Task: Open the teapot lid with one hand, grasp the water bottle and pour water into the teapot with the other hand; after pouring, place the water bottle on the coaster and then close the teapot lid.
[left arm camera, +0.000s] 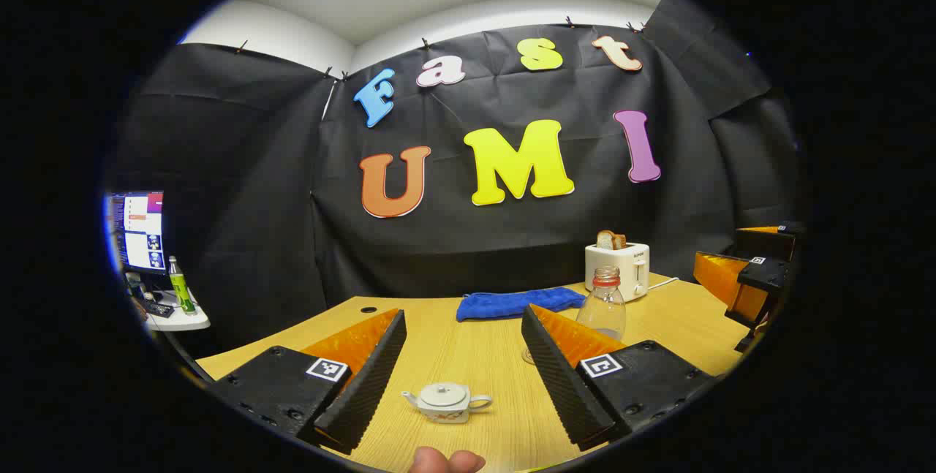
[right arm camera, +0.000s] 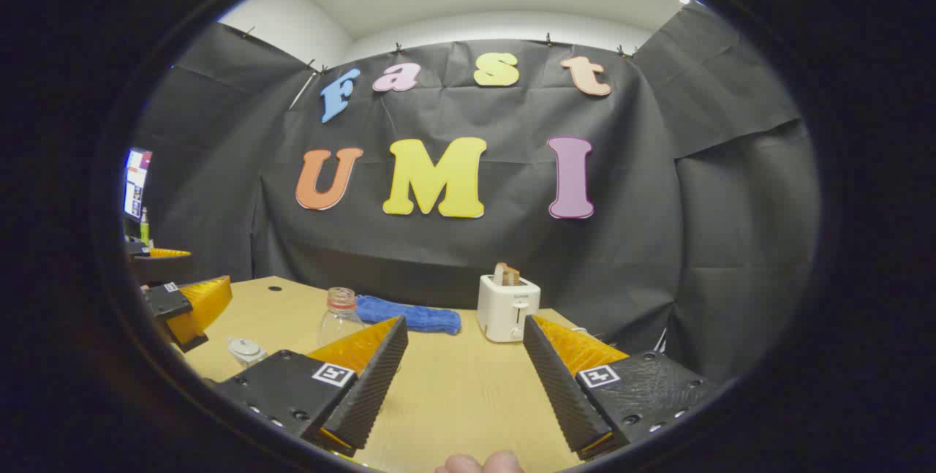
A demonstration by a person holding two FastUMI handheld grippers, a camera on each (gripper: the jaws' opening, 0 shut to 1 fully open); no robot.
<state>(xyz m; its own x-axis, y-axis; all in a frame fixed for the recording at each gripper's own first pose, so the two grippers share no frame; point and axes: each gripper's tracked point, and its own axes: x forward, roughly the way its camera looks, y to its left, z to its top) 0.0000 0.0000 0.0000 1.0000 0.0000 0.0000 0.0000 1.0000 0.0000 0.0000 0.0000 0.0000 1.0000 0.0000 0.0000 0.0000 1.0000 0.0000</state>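
A small white teapot with its lid on sits on the wooden table, low in the left gripper view between my left gripper's fingers. My left gripper hangs open above it, holding nothing. A clear water bottle with a red neck ring stands further back, its base hidden behind one finger. In the right gripper view the bottle and teapot are off to the left, and my right gripper is open over bare table. The left gripper shows at the far left.
A white toaster with bread in it stands at the back of the table, beside a crumpled blue cloth. A side shelf with a monitor and a green bottle is at the left. The right gripper shows at the right edge.
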